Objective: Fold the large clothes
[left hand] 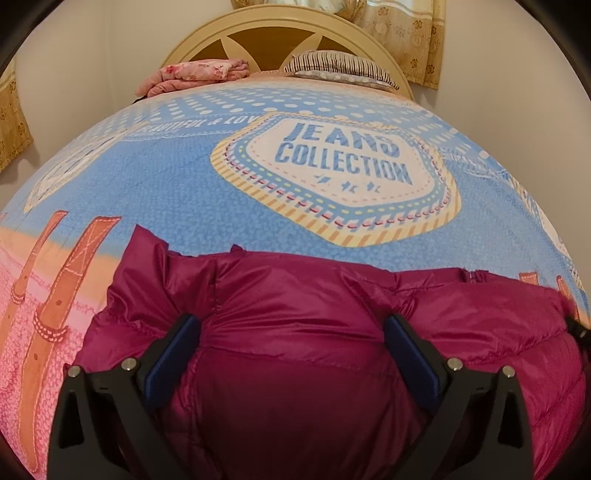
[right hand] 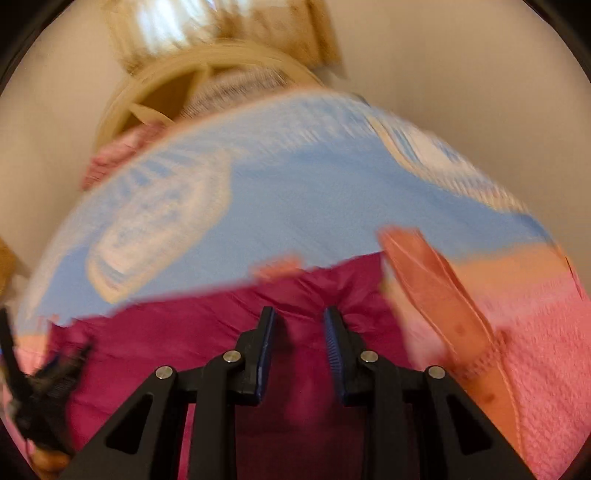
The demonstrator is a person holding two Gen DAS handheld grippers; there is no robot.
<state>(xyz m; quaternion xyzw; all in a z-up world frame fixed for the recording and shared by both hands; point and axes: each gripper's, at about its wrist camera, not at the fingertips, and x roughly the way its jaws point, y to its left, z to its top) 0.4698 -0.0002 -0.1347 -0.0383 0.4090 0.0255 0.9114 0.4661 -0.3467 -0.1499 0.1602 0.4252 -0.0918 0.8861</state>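
Observation:
A magenta quilted puffer jacket (left hand: 314, 306) lies bunched on the near part of the bed. My left gripper (left hand: 291, 321) hovers just over it with its jaws spread wide and nothing pinched between its blue pads (left hand: 171, 354). In the blurred right wrist view the jacket (right hand: 184, 332) fills the lower middle. My right gripper (right hand: 299, 312) stands with narrow jaws on a raised fold of the jacket near its far edge, and the fabric puckers around the right fingertip. The left gripper (right hand: 48, 373) shows as a dark blur at that view's left edge.
The bed cover (left hand: 184, 177) is blue with a "JEANS COLLECTION" badge and pink near the front. A folded pink blanket (left hand: 199, 75) and a striped pillow (left hand: 332, 64) lie by the cream headboard (left hand: 269, 22). Curtains (left hand: 406, 33) hang behind.

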